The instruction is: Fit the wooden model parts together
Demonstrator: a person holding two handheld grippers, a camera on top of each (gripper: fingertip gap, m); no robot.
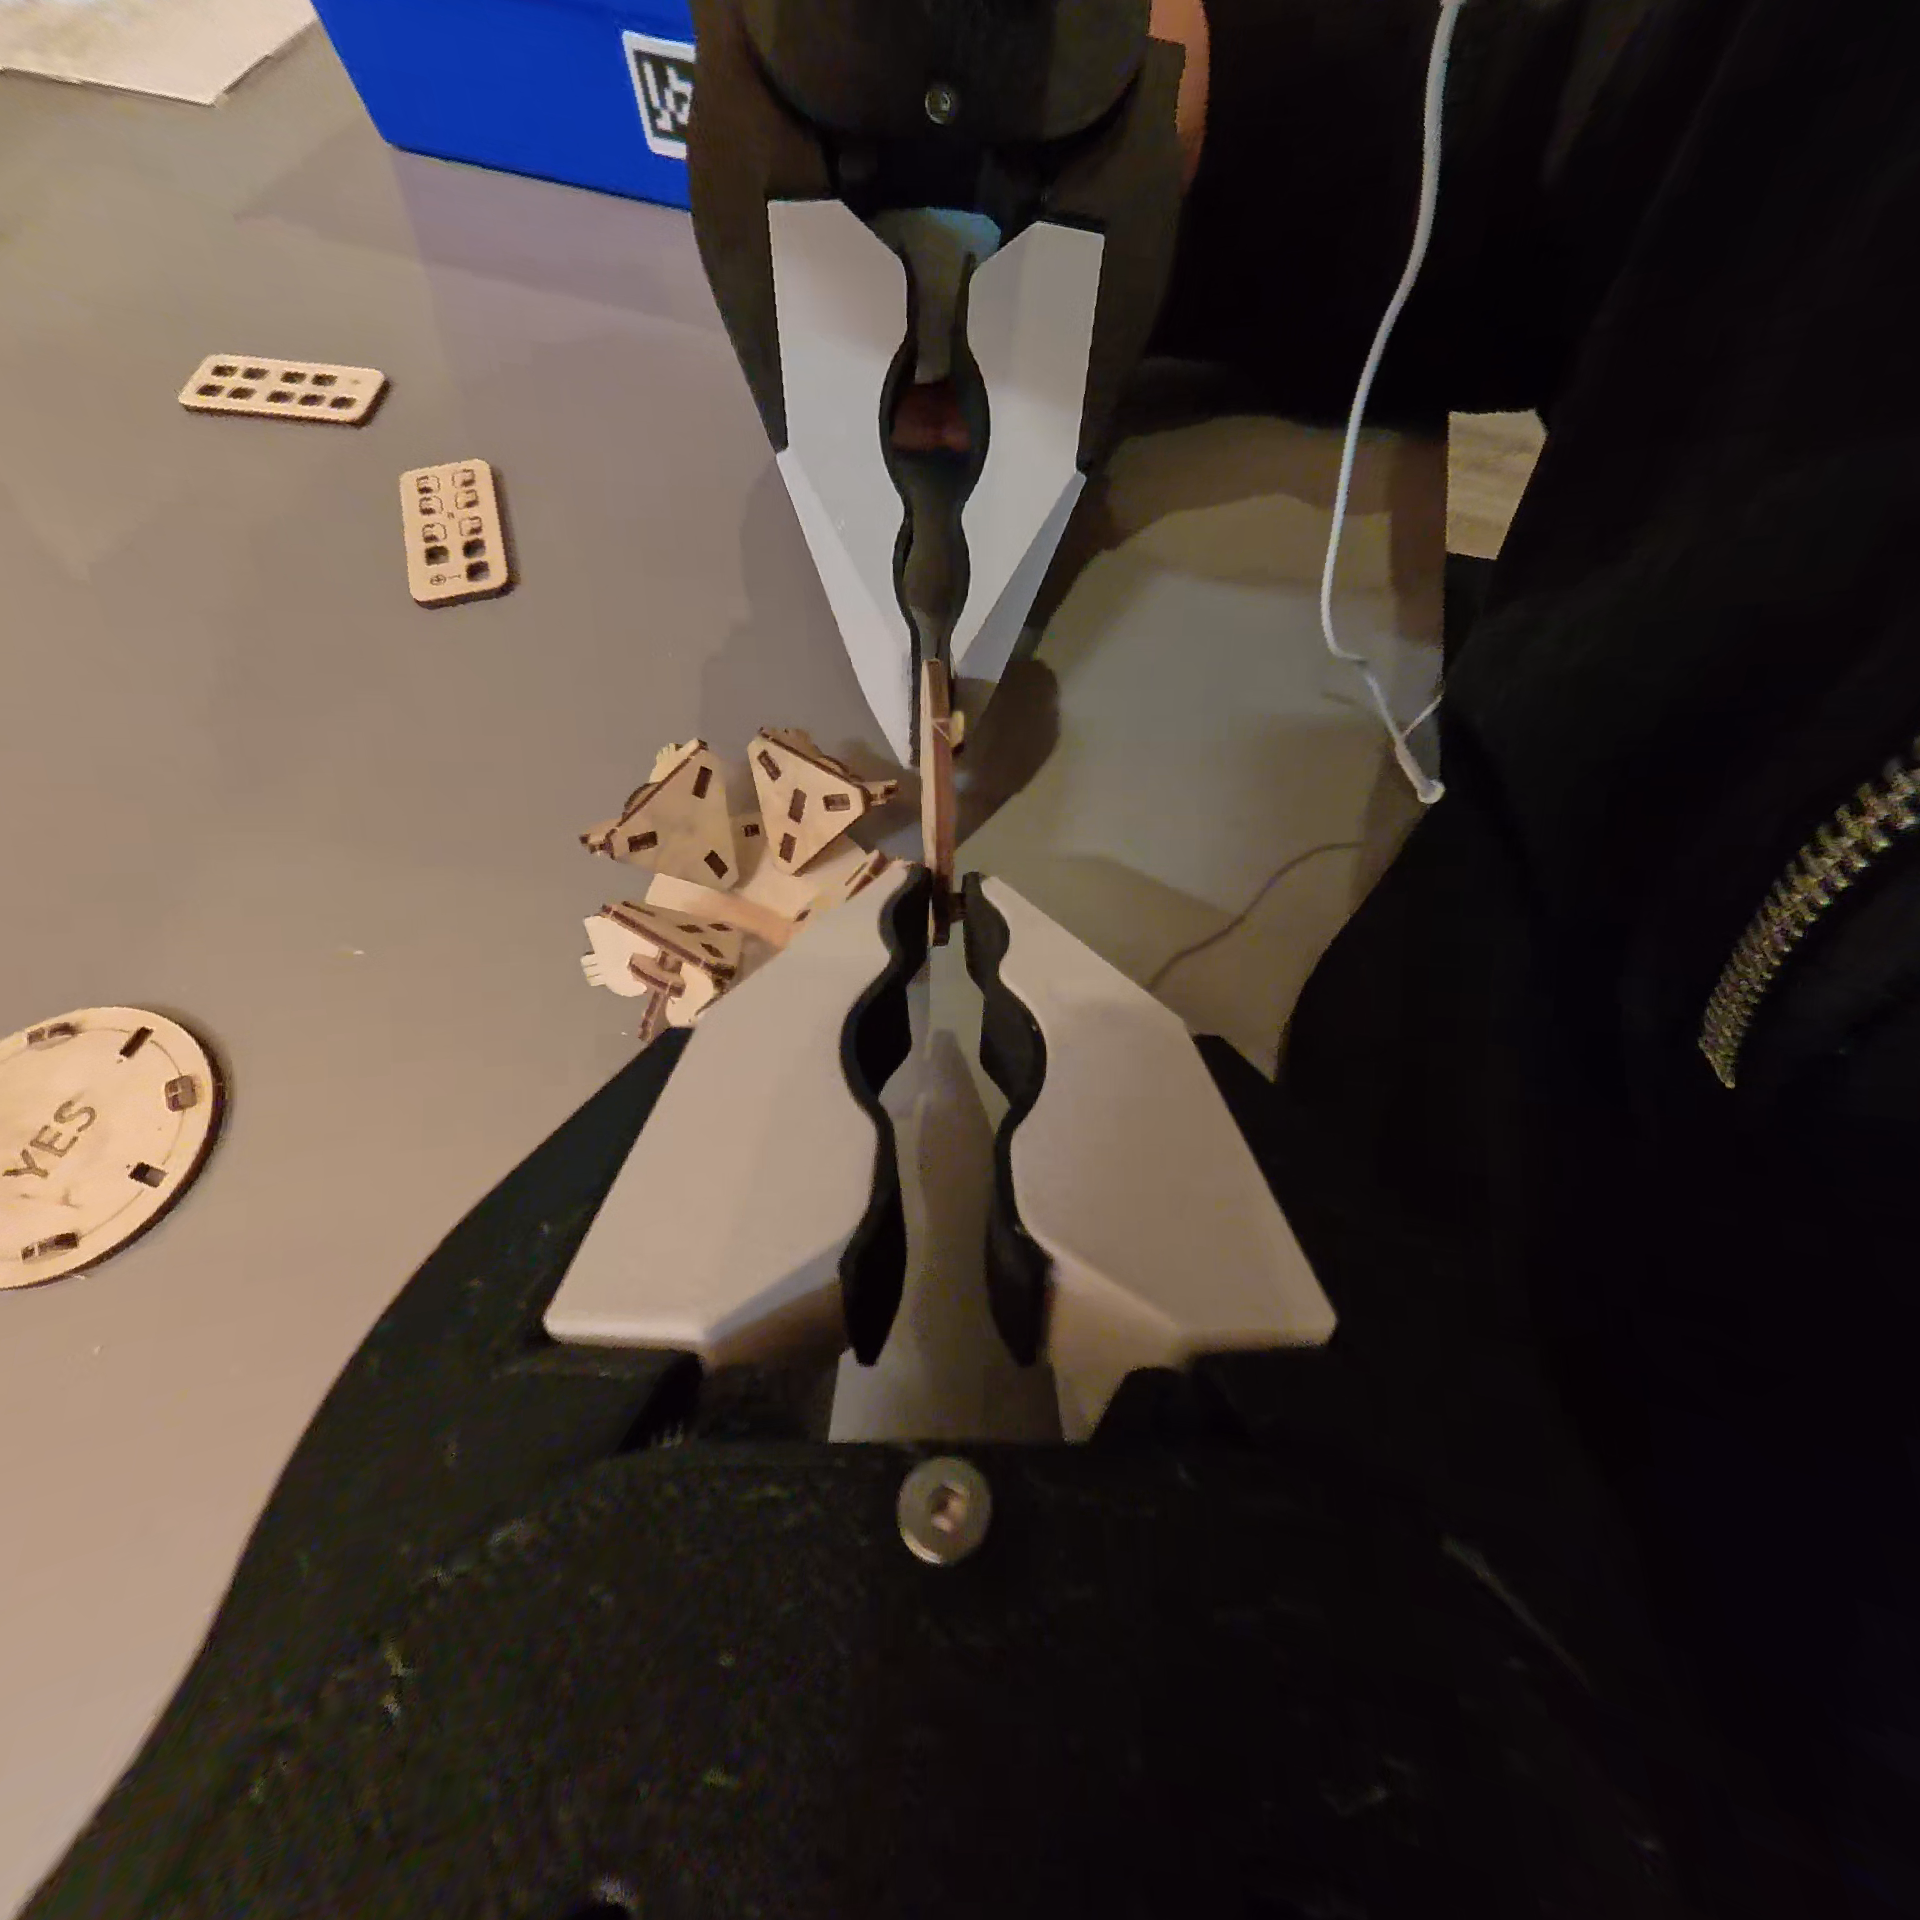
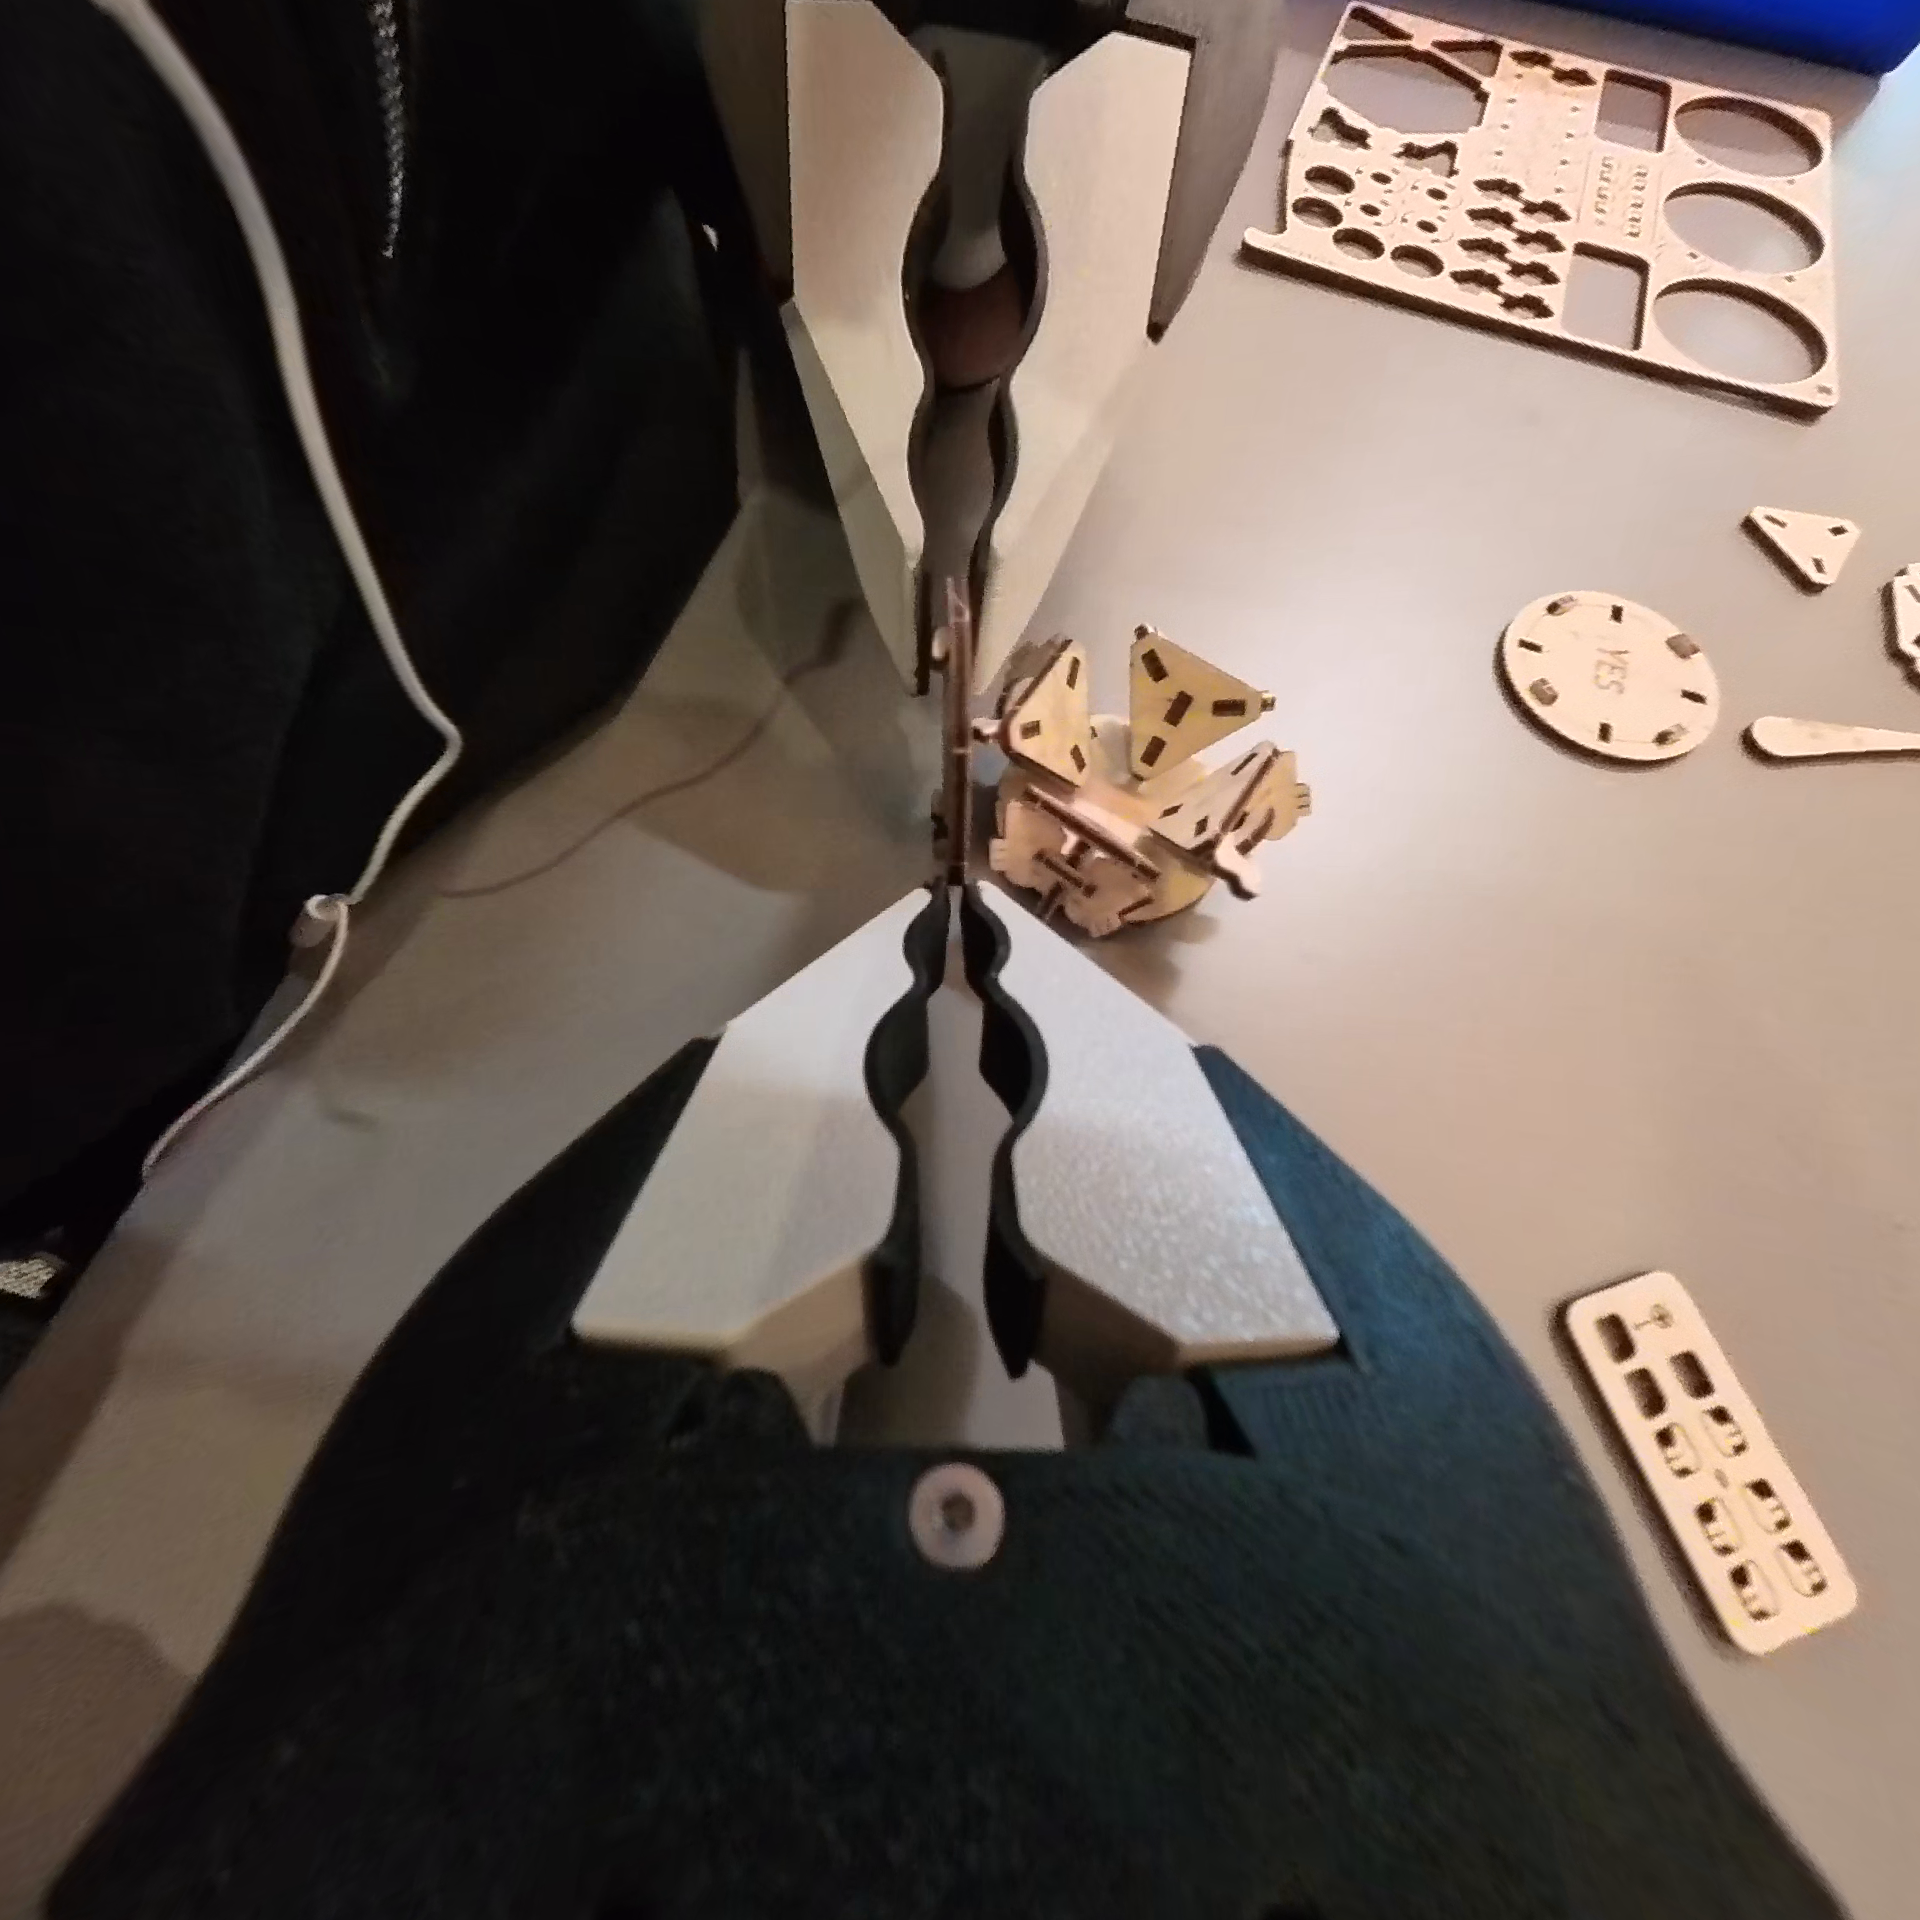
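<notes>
My left gripper [image 1: 943, 899] and my right gripper [image 2: 954, 896] point at each other, tip to tip, above the grey table [image 1: 312, 748]. A thin flat wooden piece [image 1: 939, 800] stands edge-on between them. Both grippers are shut on it, one at each end. It also shows in the right wrist view [image 2: 958, 727]. The right gripper [image 1: 935, 665] appears at the top of the left wrist view, the left gripper [image 2: 951, 587] at the top of the right wrist view. A wooden assembly of triangular plates [image 1: 717, 873] stands on the table just beside the piece [image 2: 1132, 790].
A round wooden disc [image 2: 1605, 675], slotted rectangular plates [image 1: 457, 530] [image 1: 281, 390] [image 2: 1704, 1455], a small triangle [image 2: 1803, 545], a cut-out sheet [image 2: 1538, 197] and a blue box [image 1: 520, 83] lie around. A person in a black jacket [image 1: 1662, 623] is close beside the grippers. Only a small space, under 4 cm, lies between the two pairs of fingers.
</notes>
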